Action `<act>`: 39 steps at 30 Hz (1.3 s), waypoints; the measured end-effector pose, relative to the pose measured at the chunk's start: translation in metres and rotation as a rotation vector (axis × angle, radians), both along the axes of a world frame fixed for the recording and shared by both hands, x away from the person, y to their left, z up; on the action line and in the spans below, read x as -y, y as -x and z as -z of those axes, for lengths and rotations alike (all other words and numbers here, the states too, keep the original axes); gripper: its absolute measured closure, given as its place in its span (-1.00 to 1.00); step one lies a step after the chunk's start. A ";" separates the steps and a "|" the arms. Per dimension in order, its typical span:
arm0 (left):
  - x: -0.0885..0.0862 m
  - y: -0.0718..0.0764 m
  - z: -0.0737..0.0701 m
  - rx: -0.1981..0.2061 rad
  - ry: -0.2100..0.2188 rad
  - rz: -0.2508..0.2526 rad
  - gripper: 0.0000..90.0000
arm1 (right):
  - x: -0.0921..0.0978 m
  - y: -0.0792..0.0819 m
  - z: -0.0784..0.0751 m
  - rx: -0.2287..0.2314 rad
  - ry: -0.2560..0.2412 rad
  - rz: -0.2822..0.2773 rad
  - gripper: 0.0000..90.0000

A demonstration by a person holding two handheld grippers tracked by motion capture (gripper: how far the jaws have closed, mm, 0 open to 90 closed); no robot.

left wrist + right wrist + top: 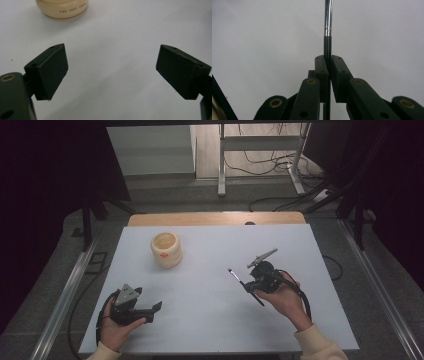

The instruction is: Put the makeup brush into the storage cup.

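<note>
Right claw (248, 285): clenched on a thin black brush, the jaws pressed flat against its handle from both sides; the person's right hand (285, 301) holds it above the right half of the table.
Brush (245, 287): a slim dark stick with a shiny metal band near its far end; it runs between the jaws and sticks out past them on both sides. In the high view it lies on a slant, the tip toward the far left and the tail toward the person.
Brush in the right gripper view (327, 37): it rises straight up from the pinched jaws, black below and silver above, with pale table behind it.
Left claw (156, 307): released, the jaws spread wide with nothing between them; in the left gripper view (111, 72) bare table shows through the gap.
Left hand (118, 327): holds that claw low at the near left corner of the table.
Cup (166, 249): a cream round cup, upright, at the far left of the table, well apart from both claws; in the left gripper view (62, 8) it sits beyond the left jaw, with small printed letters on its side.
Table (210, 320): pale blue-white top, a wooden strip along the far edge.
</note>
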State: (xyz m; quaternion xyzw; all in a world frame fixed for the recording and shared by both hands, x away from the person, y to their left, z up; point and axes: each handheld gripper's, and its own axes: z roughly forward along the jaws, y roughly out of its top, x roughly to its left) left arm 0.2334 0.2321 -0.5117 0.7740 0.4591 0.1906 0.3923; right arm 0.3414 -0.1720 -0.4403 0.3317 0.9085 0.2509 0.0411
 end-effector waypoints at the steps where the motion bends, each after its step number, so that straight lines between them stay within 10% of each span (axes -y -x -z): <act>1: 0.000 0.000 0.000 0.000 0.000 0.000 -0.75 | -0.001 0.000 -0.001 0.001 -0.011 0.003 0.86; 39: 0.002 -0.002 -0.001 -0.004 0.042 -0.001 -0.72 | -0.021 -0.006 -0.012 0.052 -0.172 -0.032 0.86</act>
